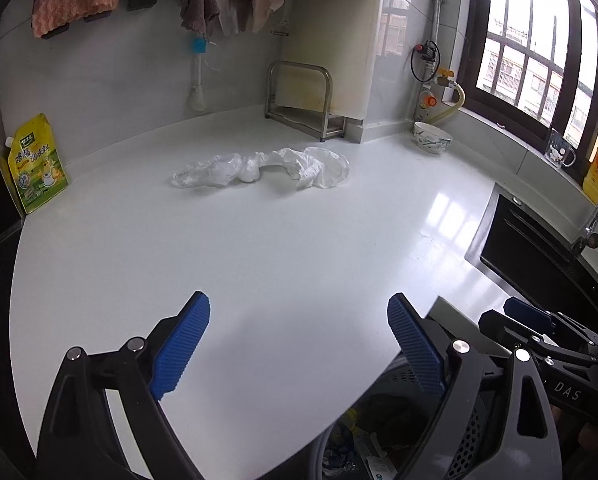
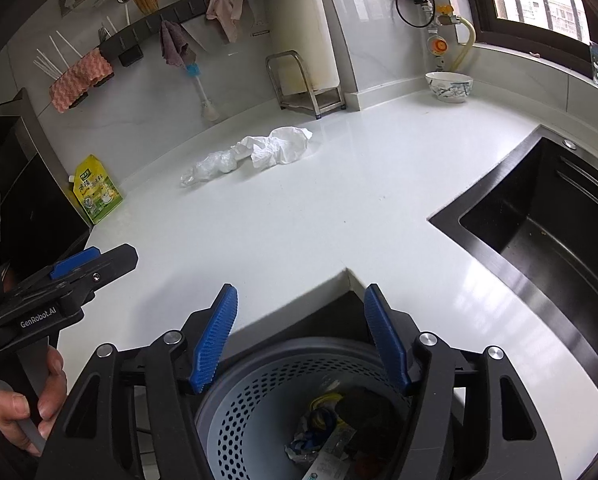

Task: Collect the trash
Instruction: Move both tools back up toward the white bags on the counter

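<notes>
Left gripper (image 1: pixel 299 344) and right gripper (image 2: pixel 299 336) are held wide, nothing between the blue pads; crumpled white plastic and tissue trash (image 1: pixel 267 168) is left mid-counter, well apart; perforated grey bin (image 2: pixel 259 392) is kept below the counter edge, presumably for drop-offs.

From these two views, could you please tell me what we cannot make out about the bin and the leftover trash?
- Bin: right wrist view, its base is cut off by the bottom edge and the right tool covers its rim.
- Bin contents: left wrist view, mostly hidden behind the counter and left tool.
- Wrappers: too crumpled to count.
</notes>
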The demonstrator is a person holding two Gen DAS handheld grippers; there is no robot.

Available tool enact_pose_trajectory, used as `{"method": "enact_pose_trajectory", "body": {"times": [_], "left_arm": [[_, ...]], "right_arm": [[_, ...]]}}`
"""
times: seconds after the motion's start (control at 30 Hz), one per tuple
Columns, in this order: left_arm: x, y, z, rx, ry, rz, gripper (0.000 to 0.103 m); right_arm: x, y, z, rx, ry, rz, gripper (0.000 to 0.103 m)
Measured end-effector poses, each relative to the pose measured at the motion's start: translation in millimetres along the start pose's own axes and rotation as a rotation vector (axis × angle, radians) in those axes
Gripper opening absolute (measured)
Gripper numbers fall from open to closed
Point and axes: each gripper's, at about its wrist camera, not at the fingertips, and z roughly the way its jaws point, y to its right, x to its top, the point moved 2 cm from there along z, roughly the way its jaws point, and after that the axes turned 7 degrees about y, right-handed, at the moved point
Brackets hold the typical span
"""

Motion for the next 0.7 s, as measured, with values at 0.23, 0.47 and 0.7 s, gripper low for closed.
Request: {"method": "enact_pose_trajectory", "body": {"times": [0.23, 0.47, 0.7], "left_arm": [[28.0, -34.4, 24.1, 0.055, 0.026, -0.033, 0.089], [51.9, -69.1, 49.2, 0.111, 0.046, -0.093, 0.090], [61.9, -92.8, 79.2, 0.161, 0.043, -0.138, 0.091]], "right_arm": [[38.5, -12.6, 41.3, 0.017, 0.008, -0.049, 0.063], [78.6, -18.2, 85.8, 0.052, 0.009, -0.082, 0.065], [102.5, -28.7, 144.6, 0.063, -0.030, -0.129, 0.065]]}}
